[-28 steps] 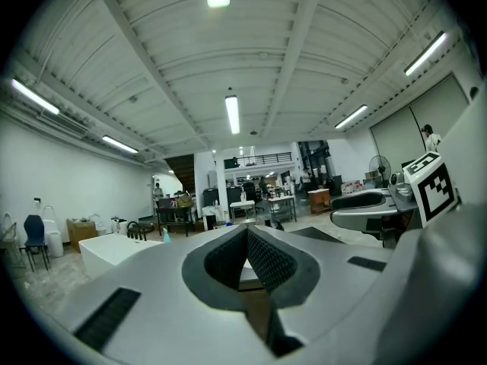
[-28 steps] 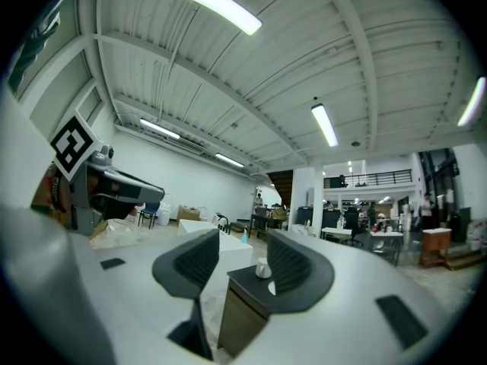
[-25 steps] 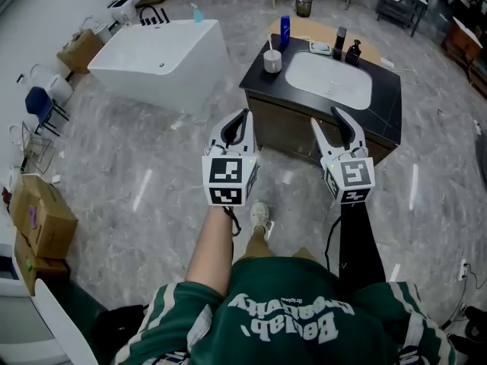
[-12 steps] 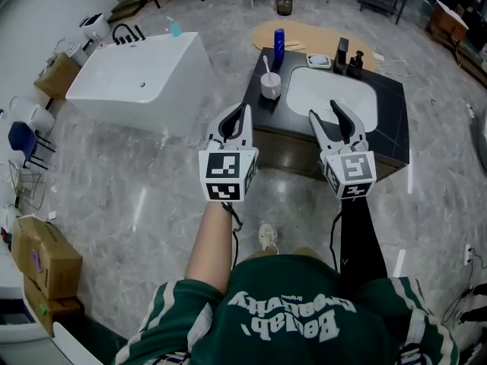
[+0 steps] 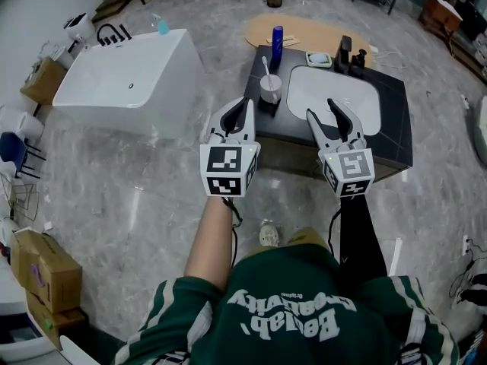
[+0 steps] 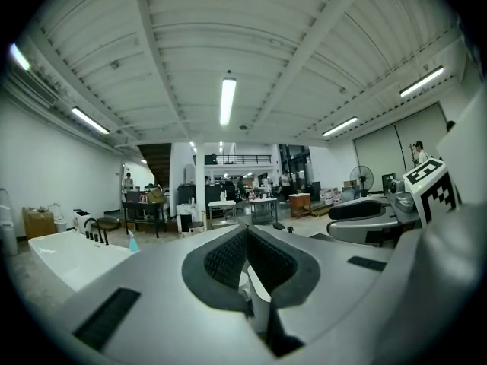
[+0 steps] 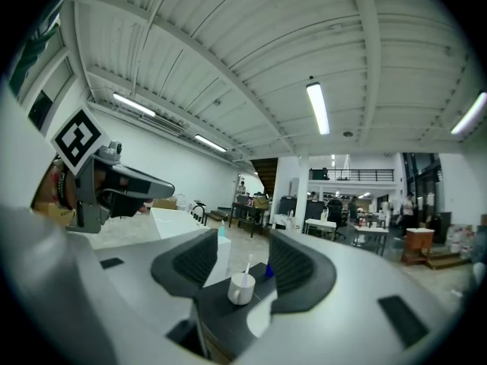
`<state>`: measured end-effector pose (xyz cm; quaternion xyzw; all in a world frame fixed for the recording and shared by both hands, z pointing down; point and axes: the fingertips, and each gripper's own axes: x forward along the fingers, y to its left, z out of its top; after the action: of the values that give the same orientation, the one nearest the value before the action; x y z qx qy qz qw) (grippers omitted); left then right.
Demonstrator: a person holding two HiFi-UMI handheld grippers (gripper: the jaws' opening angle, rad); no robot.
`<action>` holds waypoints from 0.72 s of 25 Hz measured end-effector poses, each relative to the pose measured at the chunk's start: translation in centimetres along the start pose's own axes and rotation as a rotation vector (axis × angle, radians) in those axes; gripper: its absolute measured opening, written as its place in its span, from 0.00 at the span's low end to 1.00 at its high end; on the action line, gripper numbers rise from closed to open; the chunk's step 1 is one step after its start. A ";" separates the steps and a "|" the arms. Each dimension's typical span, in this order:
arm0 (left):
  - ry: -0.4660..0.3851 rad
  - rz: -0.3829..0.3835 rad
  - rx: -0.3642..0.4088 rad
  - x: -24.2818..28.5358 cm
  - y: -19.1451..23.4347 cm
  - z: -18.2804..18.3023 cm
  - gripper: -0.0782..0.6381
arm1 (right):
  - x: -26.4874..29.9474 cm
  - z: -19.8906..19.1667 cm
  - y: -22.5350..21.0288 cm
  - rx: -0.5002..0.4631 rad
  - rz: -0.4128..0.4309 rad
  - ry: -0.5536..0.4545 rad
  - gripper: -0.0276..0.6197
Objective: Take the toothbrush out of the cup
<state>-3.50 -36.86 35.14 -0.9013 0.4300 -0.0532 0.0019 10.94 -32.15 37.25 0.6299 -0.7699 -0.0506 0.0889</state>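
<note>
A white cup (image 5: pixel 270 89) stands on the left end of the black vanity counter (image 5: pixel 393 120), with a white toothbrush (image 5: pixel 267 68) leaning in it. My left gripper (image 5: pixel 243 105) hovers just short of the cup, its jaws together and nothing held. Over the counter's front edge, by the sink (image 5: pixel 332 96), is my right gripper (image 5: pixel 329 109). It is open, its jaws have just been opening, and nothing is between them. In the right gripper view the cup (image 7: pixel 242 289) and toothbrush (image 7: pixel 247 265) sit ahead between the pads of the right gripper (image 7: pixel 243 261). The left gripper (image 6: pixel 247 234) shows its pads meeting.
A blue bottle (image 5: pixel 277 38), a soap dish (image 5: pixel 318 58) and two dark dispensers (image 5: pixel 342 49) line the back of the counter. A white bathtub (image 5: pixel 125 82) stands to the left, with cardboard boxes (image 5: pixel 46 268) further left on the marble floor.
Both grippers have moved forward toward the vanity together. The counter, cup and sink now lie much closer under them.
</note>
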 end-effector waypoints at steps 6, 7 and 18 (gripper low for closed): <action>0.003 0.001 -0.016 1.4 0.9 -0.5 0.10 | 1.9 -0.5 -0.1 -0.008 0.018 0.025 0.38; 0.002 0.004 -0.016 1.7 1.1 -0.6 0.10 | 2.3 -0.7 0.0 -0.006 0.025 0.031 0.38; -0.009 0.067 -0.021 6.6 3.8 -1.5 0.10 | 11.8 -5.0 -0.5 0.101 0.189 0.153 0.36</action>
<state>-2.52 -44.30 37.07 -0.8866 0.4604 -0.0445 -0.0041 10.19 -43.59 42.89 0.5603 -0.8183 0.0449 0.1202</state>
